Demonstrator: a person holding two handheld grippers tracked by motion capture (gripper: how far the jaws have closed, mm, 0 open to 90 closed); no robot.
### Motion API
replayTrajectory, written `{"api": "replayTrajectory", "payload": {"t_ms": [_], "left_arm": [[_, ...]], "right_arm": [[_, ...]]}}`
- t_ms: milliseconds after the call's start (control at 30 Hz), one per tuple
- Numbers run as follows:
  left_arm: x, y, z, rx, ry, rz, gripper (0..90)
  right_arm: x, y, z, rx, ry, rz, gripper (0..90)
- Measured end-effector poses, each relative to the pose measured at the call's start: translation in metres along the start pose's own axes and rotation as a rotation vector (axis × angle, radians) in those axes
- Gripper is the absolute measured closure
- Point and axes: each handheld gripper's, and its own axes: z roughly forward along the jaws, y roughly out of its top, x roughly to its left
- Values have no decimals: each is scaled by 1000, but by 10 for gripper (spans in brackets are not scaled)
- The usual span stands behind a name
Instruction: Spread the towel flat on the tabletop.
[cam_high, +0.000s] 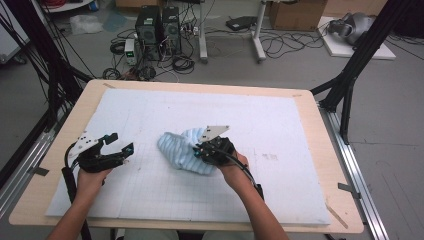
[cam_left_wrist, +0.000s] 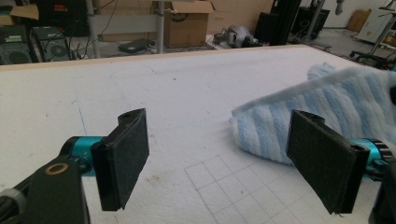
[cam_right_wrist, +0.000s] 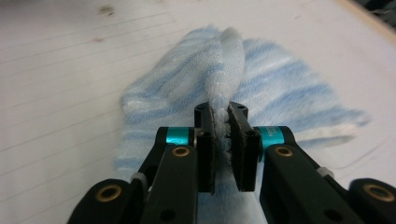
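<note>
Currently my right gripper (cam_high: 204, 148) is clenched on a raised fold of the blue striped towel (cam_high: 182, 152) at mid-frame in the high view, while my left gripper (cam_high: 119, 142), jaws spread and empty, sits left of it, towel's free end nearest.

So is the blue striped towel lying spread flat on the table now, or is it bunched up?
Bunched up. The towel lies in a crumpled heap on the white mat, and the right gripper pinches a raised fold of it.
</note>
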Motion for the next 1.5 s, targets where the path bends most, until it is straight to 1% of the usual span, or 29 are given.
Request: {"api": "replayTrajectory", "payload": {"t_ms": [33, 100, 167, 233, 267, 367, 433, 467, 567, 633, 700, 733, 767, 800, 867, 900, 933, 967, 1000, 1033, 1067, 1167, 1200, 1233, 1267, 1333, 1367, 1400, 1500], "left_arm": [[0, 0, 0, 0, 1, 2, 216], [0, 0, 1, 0, 1, -3, 216], [0, -1, 1, 4, -2, -1, 216], [-1, -1, 2, 5, -4, 3, 216], [-1, -1, 2, 4, -5, 1, 216], [-1, -1, 2, 5, -5, 0, 216], [0, -1, 2, 5, -4, -2, 216], [0, -1, 2, 6, -5, -3, 216], [0, -2, 2, 7, -6, -3, 216], [-2, -2, 3, 9, -12, -2, 216], [-2, -2, 4, 14, -14, 0, 216], [-2, -2, 4, 14, -14, -2, 216], [-2, -3, 4, 15, -13, -2, 216], [-2, -3, 4, 14, -14, -1, 216], [-2, -3, 4, 15, -14, 1, 216], [-2, -3, 4, 16, -15, 0, 216], [-2, -3, 4, 15, -15, -1, 216], [-2, -3, 4, 16, -17, -2, 216], [-1, -3, 4, 19, -17, 0, 216], [-1, -3, 4, 22, -18, 0, 216], [-1, -3, 4, 22, -19, 1, 217], [-3, -3, 4, 21, -20, 1, 217], [-3, -3, 4, 21, -20, 2, 217], [-3, -3, 4, 20, -21, 4, 217], [-3, -3, 4, 21, -21, 5, 218], [-4, -3, 4, 21, -22, 7, 218], [-4, -3, 4, 21, -22, 7, 218], [-4, -3, 4, 22, -21, 8, 218], [-4, -2, 4, 20, -21, 8, 218]], "right_arm": [[-3, 1, 0, -6, -10, 7, 826], [-14, 5, 1, -20, -57, 36, 825], [-28, 9, 2, -20, -115, 51, 825], [-40, 13, 3, -23, -186, 55, 827], [-49, 16, 4, -21, -225, 65, 829], [-68, 21, 8, -4, -280, 98, 828], [-80, 23, 13, 21, -314, 96, 828], [-84, 24, 15, 35, -326, 104, 829], [-95, 23, 18, 39, -369, 100, 829], [-101, 21, 20, 45, -420, 107, 831], [-107, 18, 21, 50, -490, 127, 832], [-110, 15, 20, 58, -550, 146, 834], [-113, 14, 20, 66, -590, 161, 835], [-117, 11, 19, 69, -630, 206, 835], [-124, 5, 18, 90, -668, 254, 832], [-126, 2, 18, 95, -668, 268, 821], [-128, -1, 17, 84, -656, 292, 755], [-129, -2, 16, 66, -655, 302, 641], [-128, -2, 13, 19, -661, 315, 583], [-126, -3, 10, -7, -654, 318, 538], [-124, -2, 5, -49, -635, 319, 495], [-113, -2, -6, -103, -583, 298, 472], [-106, -2, -11, -118, -558, 276, 470], [-102, -3, -14, -123, -542, 260, 470], [-95, -5, -18, -135, -505, 245, 472], [-83, -12, -22, -117, -486, 207, 482], [-83, -12, -22, -117, -486, 207, 482], [-76, -20, -23, -95, -459, 198, 491], [-70, -34, -27, -109, -415, 237, 510]]}}
